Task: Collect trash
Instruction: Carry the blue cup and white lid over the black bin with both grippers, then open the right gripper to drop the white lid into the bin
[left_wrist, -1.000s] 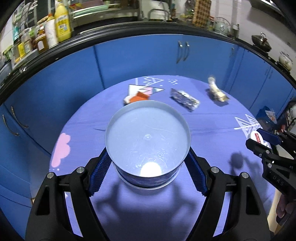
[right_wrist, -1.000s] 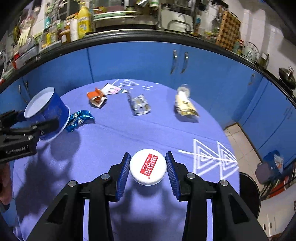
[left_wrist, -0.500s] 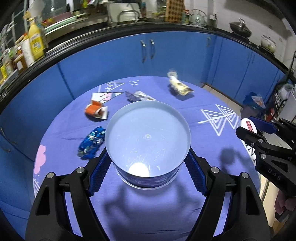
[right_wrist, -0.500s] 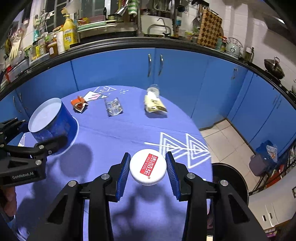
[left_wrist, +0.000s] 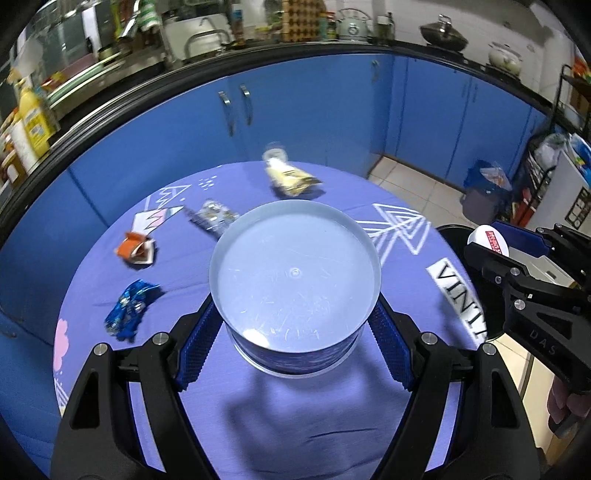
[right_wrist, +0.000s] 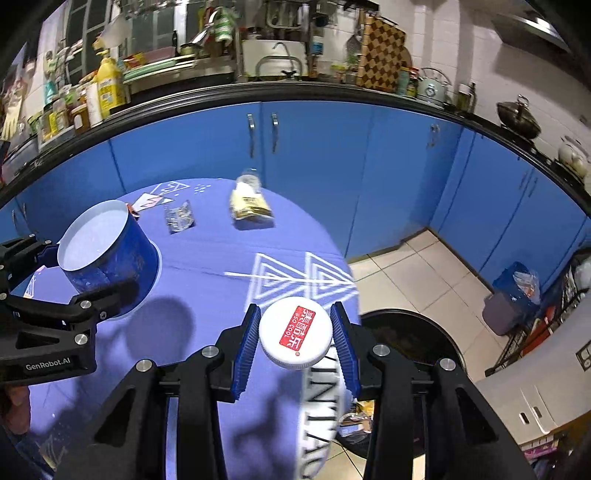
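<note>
Right gripper (right_wrist: 295, 341), pinching white bottle cap (right_wrist: 294, 338), now hangs past desk (right_wrist: 207, 266) edge over black bin (right_wrist: 417, 332) at lower right; left gripper (left_wrist: 295, 325) clamps blue cup (left_wrist: 294, 284).

- Blue cabinets (right_wrist: 332, 155) run along two walls under a dark countertop (right_wrist: 369, 96).
- A sink faucet (right_wrist: 280, 61), a checkered board (right_wrist: 382, 51), a kettle (right_wrist: 430, 88) and a yellow bottle (right_wrist: 109, 86) stand on the counter.
- A wok (right_wrist: 519, 116) sits further right.
- The wall (right_wrist: 491, 48) is white tile.
- The floor (right_wrist: 417, 273) is pale tile.
- A round table (left_wrist: 332, 417) wears a purple cloth with white triangles.
</note>
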